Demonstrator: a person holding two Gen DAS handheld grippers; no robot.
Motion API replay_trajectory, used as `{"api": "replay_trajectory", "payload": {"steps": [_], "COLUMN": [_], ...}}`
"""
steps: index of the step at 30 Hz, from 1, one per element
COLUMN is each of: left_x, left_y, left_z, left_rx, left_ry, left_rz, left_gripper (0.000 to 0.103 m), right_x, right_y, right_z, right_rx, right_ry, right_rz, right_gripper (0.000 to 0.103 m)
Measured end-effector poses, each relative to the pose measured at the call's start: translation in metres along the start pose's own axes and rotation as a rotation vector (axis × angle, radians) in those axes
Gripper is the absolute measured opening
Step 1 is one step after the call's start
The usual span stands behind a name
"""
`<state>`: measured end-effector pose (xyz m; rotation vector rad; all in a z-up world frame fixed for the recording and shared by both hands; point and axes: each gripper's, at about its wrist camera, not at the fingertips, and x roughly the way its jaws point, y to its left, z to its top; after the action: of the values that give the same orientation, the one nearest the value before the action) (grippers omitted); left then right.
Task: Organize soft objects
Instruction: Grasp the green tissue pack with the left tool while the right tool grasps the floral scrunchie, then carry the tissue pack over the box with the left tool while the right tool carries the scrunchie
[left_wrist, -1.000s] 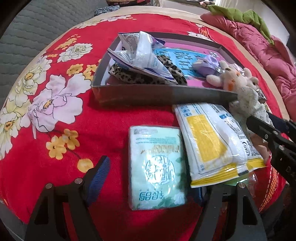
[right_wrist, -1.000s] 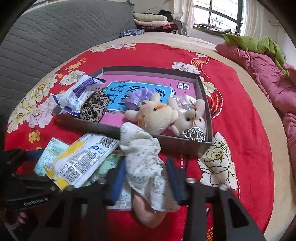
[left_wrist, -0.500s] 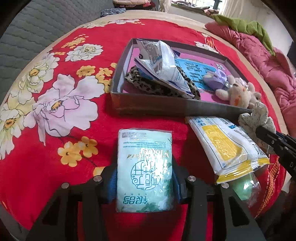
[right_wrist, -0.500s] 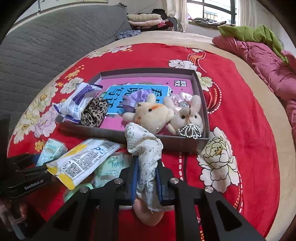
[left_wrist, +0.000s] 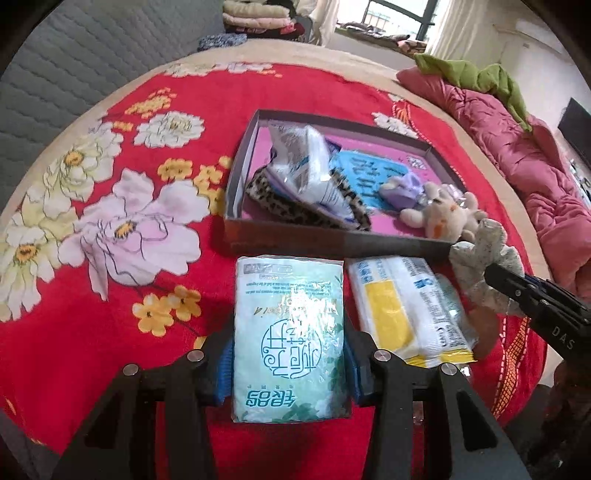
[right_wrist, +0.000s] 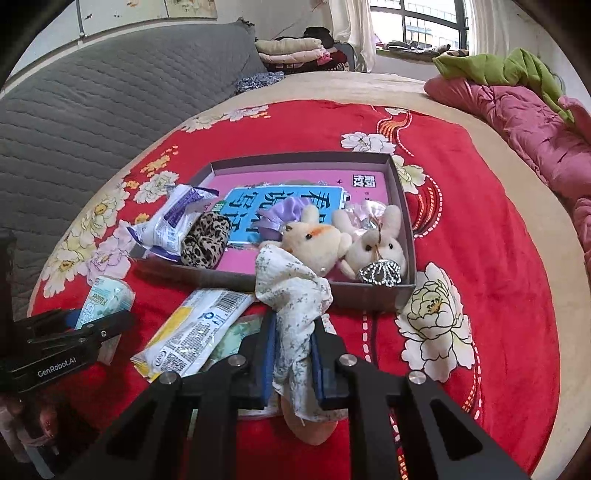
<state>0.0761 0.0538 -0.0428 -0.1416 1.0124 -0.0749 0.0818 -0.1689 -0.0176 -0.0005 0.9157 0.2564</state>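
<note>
One pale green tissue pack (left_wrist: 290, 339) sits clamped in the left gripper (left_wrist: 290, 363). One floral cloth scrunchie (right_wrist: 295, 295) is pinched in the right gripper (right_wrist: 293, 356), at the near wall of the shallow grey cardboard tray (right_wrist: 369, 295). The tray holds two cream plush animals (right_wrist: 314, 240), with bare pink floor at the back. One yellow-and-white wipes packet (left_wrist: 406, 306) lies beside the pack on the red floral blanket (left_wrist: 110, 221), wide open leftward.

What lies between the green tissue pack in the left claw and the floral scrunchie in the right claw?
The yellow-and-white packet lies on the red blanket between the green tissue pack and floral scrunchie; the left wrist view shows it.

"GenRobot.AI" on the left gripper (right_wrist: 70, 334) arm, "Flower" on the tissue pack (right_wrist: 105, 299), "DAS" on the right gripper (left_wrist: 495, 275) arm
</note>
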Motion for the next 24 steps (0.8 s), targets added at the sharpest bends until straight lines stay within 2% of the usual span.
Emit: {"api": "replay_trajectory", "payload": {"steps": [12,24], "left_x": [-0.025,-0.037], "left_y": [-0.010,-0.043], "left_z": [0.013,0.032], "left_rx": [0.004,0.065], "left_ry": [-0.050,-0.094], "left_rz": [-0.033,-0.052], "left_gripper": [0.048,0.048], "right_x": [-0.025,-0.044], "right_y": [-0.002,-0.006], "right_z": [0.010,0.021], "right_rx": [0.035,0.047], "right_ry": [-0.070,-0.132], "right_rz": [0.062,0.059], "right_gripper": [0.017,0.017]}}
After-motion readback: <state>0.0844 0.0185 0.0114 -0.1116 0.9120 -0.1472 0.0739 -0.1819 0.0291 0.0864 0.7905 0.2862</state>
